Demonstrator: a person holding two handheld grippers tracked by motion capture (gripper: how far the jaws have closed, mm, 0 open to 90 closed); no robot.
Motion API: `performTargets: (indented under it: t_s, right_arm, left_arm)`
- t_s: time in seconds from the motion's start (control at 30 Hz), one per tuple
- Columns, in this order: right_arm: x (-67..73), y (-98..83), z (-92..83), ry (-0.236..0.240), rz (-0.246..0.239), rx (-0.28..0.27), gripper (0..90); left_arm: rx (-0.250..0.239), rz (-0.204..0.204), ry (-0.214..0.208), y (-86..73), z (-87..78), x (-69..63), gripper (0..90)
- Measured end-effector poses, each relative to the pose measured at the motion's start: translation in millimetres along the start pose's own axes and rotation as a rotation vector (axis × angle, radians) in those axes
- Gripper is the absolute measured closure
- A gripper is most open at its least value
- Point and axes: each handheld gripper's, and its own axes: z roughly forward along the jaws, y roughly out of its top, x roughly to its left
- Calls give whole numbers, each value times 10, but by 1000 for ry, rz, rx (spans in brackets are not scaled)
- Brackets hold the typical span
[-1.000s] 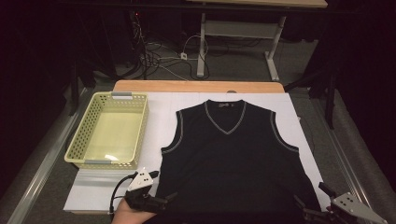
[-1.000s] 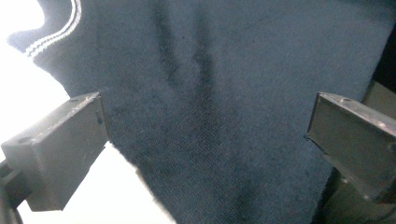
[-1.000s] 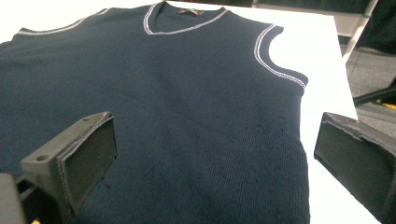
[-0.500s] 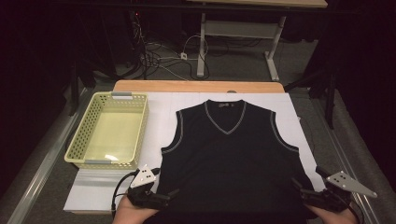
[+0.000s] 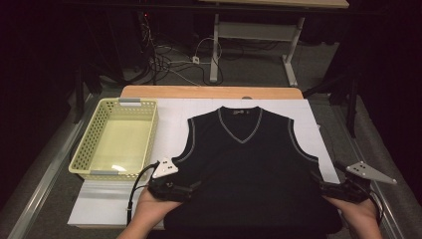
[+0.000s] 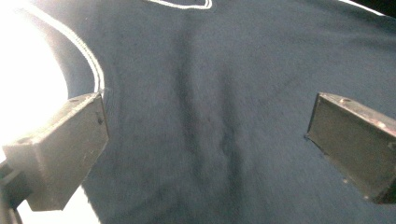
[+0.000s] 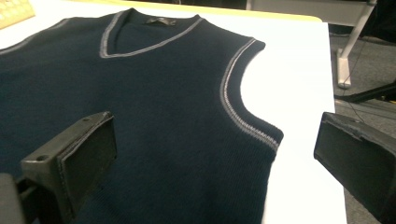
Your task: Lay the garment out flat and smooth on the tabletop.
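Note:
A dark navy sleeveless V-neck vest [image 5: 249, 169] with grey trim lies flat, front up, on a white board [image 5: 169, 117]. At the vest's left side, just below the armhole, my left gripper [image 5: 190, 187] is open. In the left gripper view its jaws [image 6: 205, 144] stand wide apart over the vest's fabric [image 6: 210, 70]. At the right side edge my right gripper [image 5: 323, 185] is open too. In the right gripper view the jaws [image 7: 219, 163] straddle the vest's [image 7: 154, 93] side edge under the right armhole. Neither gripper holds anything.
An empty pale yellow plastic basket [image 5: 82, 149] stands on the table left of the vest. The wooden table edge [image 5: 209, 92] runs along the back, with floor cables and a desk frame [image 5: 249, 35] beyond. A strip of white board [image 7: 303, 84] lies bare right of the vest.
Both grippers have moved forward and inward to the vest's side edges; the right one came in from the bottom right corner. The vest has not moved.

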Motion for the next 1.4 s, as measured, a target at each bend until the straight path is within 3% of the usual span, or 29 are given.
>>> performTargets:
  t_s: [0.13, 0.23, 0.3, 0.37, 0.53, 0.63, 0.73, 0.87, 0.93, 1.0, 1.1, 1.17, 1.4]
  right_arm:
    - [-44, 52, 172, 7, -1, 10, 3]
    - [-66, 124, 331, 15, -15, 27, 3]
    - [-88, 186, 457, 16, -18, 44, 9]
    - [-117, 245, 593, 17, -8, 59, 37]
    - [-159, 359, 929, -5, 36, 106, 164]
    - [-182, 406, 1129, 3, 58, 139, 205]
    - [-207, 439, 1322, -15, 75, 195, 219]
    - [-192, 512, 1546, -24, 52, 250, 275]
    - [-187, 536, 1654, -39, 28, 293, 279]
    - [-211, 535, 1709, -43, 26, 297, 293]
    - [-205, 517, 1731, -56, 30, 303, 305]
    - [-167, 502, 1720, -72, 4, 300, 351]
    - [-165, 492, 1701, -51, 3, 288, 467]
  left_arm:
    - [6, -10, 19, 126, 163, 62, 0]
    - [36, -8, 47, 257, 313, 138, 0]
    - [81, -7, 58, 359, 437, 202, 0]
    - [126, -9, 71, 461, 556, 270, 0]
    - [159, -27, 143, 652, 780, 483, 25]
    - [183, -64, 165, 695, 907, 634, 65]
    - [242, -76, 199, 708, 1039, 756, 77]
    - [263, -123, 262, 703, 1130, 879, 77]
    - [281, -153, 259, 694, 1144, 931, 77]
    - [290, -156, 252, 695, 1151, 949, 77]
    - [297, -125, 265, 684, 1166, 906, 93]
    - [284, -120, 266, 673, 1160, 883, 148]
    - [246, -101, 242, 647, 1126, 850, 344]
